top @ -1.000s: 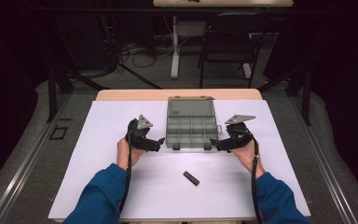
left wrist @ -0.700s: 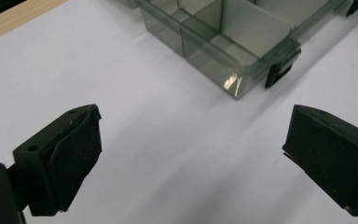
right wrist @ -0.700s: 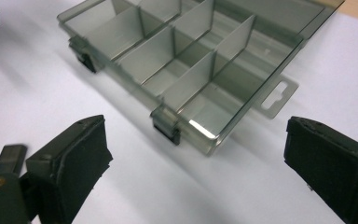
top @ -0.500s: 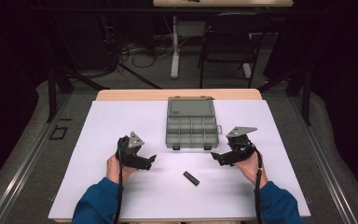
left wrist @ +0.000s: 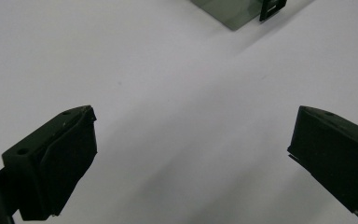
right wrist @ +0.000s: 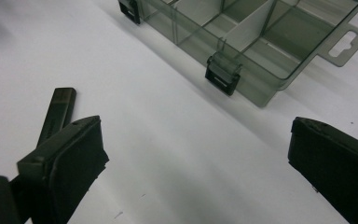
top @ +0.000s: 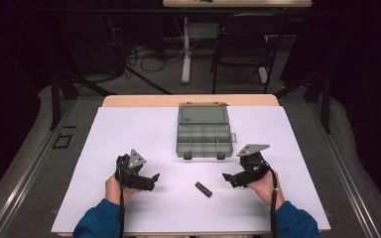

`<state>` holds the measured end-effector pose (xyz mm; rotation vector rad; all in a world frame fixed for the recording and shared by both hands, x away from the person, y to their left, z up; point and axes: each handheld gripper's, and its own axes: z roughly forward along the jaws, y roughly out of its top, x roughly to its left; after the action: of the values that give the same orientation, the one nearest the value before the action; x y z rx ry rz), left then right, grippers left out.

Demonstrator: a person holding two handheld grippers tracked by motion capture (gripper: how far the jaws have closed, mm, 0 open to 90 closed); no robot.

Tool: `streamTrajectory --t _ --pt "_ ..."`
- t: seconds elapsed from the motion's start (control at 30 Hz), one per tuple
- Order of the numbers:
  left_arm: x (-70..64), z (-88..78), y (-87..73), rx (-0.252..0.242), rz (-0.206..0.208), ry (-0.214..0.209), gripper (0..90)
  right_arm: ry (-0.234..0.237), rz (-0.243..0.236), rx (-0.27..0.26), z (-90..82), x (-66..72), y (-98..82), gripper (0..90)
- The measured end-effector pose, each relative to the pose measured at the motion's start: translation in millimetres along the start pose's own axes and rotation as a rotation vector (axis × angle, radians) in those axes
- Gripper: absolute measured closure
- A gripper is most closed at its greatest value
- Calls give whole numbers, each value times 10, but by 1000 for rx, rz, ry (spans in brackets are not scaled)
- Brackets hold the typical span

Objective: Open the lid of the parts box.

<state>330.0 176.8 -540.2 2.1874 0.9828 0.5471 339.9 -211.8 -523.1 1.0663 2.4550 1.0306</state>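
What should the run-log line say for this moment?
left gripper: open, empty | right gripper: open, empty | organizer box: lid open, on table | black stick: flat between grippers, untouched

Smoky clear plastic organizer box (top: 203, 135), lid open flat toward the far edge, divided compartments, two black latches in front, lying mid-desk (top: 129, 129). Small black bar (top: 203, 189) flat, angled, near the front.
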Motion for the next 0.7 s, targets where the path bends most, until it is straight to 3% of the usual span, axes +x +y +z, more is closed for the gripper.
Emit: streamTrajectory --t 0.17,0.43,0.7 --pt "-29 -46 -17 -7 4 8 0 -2 -16 11 16 69 -36 10" --pt "-44 -77 -51 -7 -5 -4 0 39 -53 41 20 153 -51 3" --pt "-26 -96 -73 -12 -17 -7 0 30 -92 70 52 188 -44 0"
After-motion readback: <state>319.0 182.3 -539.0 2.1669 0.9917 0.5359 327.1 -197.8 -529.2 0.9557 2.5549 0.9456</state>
